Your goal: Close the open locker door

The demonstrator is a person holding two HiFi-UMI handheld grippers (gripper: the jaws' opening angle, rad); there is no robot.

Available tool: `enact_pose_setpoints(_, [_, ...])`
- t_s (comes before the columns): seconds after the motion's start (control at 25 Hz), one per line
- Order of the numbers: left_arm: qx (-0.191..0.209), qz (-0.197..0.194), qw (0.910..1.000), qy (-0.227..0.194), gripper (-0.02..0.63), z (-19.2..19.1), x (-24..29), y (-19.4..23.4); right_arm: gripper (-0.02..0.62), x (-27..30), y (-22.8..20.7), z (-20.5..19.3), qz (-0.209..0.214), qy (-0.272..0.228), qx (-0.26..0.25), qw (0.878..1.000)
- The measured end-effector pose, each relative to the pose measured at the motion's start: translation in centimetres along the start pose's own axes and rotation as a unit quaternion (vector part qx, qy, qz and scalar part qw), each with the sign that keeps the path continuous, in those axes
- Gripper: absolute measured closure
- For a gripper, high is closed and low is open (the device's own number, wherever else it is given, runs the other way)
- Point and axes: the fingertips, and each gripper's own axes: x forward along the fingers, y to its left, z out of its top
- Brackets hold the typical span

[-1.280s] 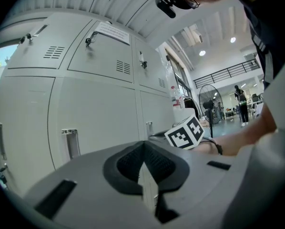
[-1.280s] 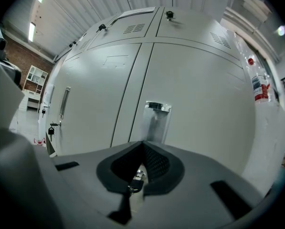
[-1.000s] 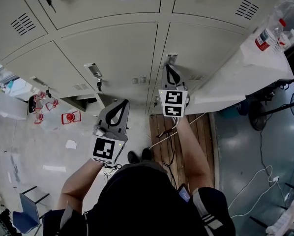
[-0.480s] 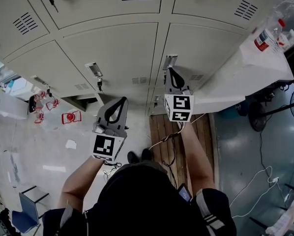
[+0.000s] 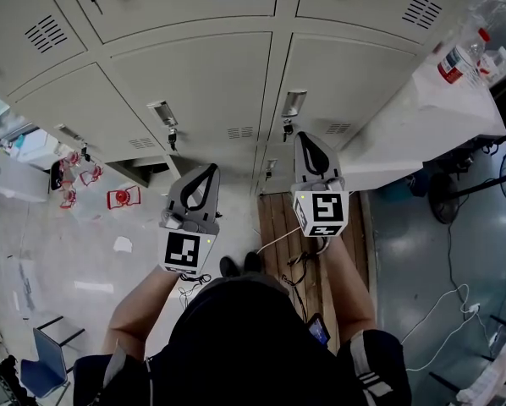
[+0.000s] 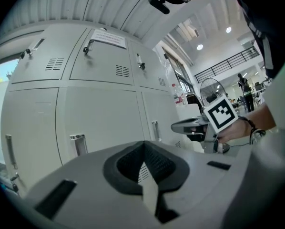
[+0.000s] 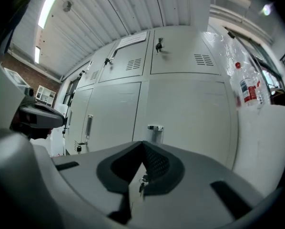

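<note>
Industrial hall locker area: grey metal lockers [image 5: 194,91], corrugated roof [image 7: 114,18] (littered floor [image 5: 67,265]).

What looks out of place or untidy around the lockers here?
Red and white items and a paper scrap lie loose on the floor left of the lockers. Beside them, a low locker door seems to stand ajar, unlike the flush doors above, though the steep angle makes this uncertain.

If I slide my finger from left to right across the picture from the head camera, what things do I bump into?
red packet → left tongs → right tongs → plastic bottle
</note>
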Motion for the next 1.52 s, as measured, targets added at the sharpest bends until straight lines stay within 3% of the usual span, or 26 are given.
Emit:
enact_pose_setpoints(0.2, [0.029,0.0,0.9995,-0.014,0.603,0.5,-1.3,-0.7,0.594,-3.5,1.7,0.3,0.011,-0.004,-0.004,1.0])
enact_pose_setpoints(0.52, [0.042,0.003,0.999,-0.017,0.603,0.0,-3.1,-1.2,0.594,-7.6,4.1,-1.0,0.013,0.001,-0.01,1.0])
enact_pose_setpoints(0.8, [0.005,0.024,0.9995,-0.02,0.603,-0.8,-4.3,-0.7,0.594,-9.3,4.3,-2.4,-0.002,0.013,0.0,1.0])
enact_pose_setpoints(1.52, [-0.015,0.033,0.9993,-0.006,0.603,-2.4,-5.8,-0.2,0.595,-9.9,5.0,-3.4,-0.001,0.03,0.0,1.0])
